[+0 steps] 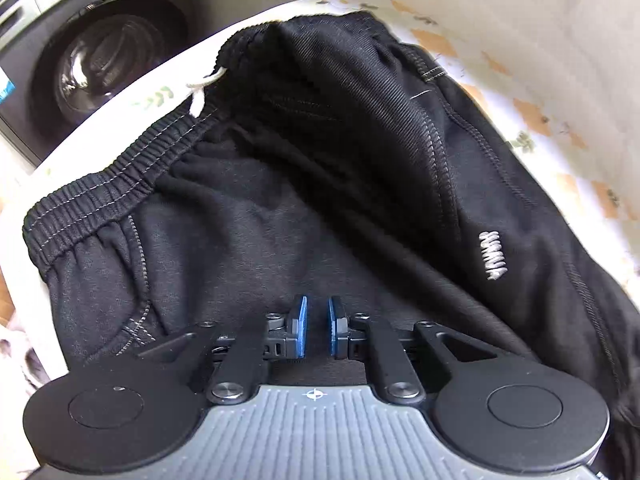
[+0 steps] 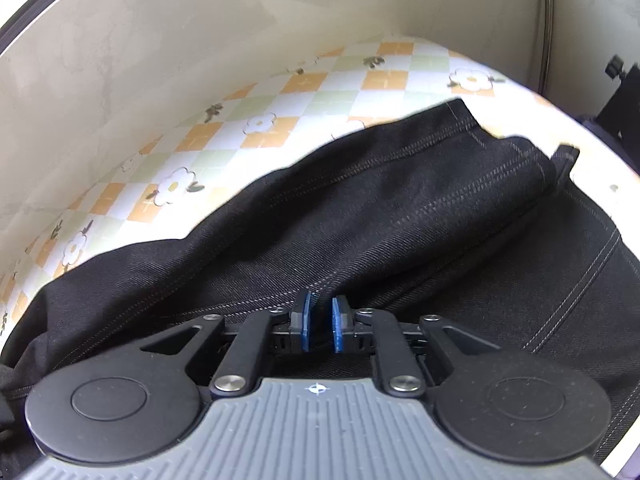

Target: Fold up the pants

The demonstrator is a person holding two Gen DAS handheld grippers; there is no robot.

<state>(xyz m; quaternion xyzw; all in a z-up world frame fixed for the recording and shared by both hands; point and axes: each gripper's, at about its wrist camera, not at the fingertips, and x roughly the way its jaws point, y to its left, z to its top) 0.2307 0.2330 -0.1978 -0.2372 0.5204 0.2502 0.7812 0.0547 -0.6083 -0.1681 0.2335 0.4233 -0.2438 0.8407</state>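
We hover both tools, left tool (image 1: 317, 326) and right tool (image 2: 320, 325) (pads nearly together, gripping nothing), over the half-folded black sweatpants (image 1: 320, 200), needing fresh grips next.

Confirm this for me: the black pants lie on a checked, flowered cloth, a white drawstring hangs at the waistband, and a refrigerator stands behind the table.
One thing is wrong: behind the table stands a washing machine, with its round glass door, not a refrigerator; the left wrist view shows it. The rest holds: the black pants lie on the checked, flowered cloth, and a white drawstring hangs at the waistband.
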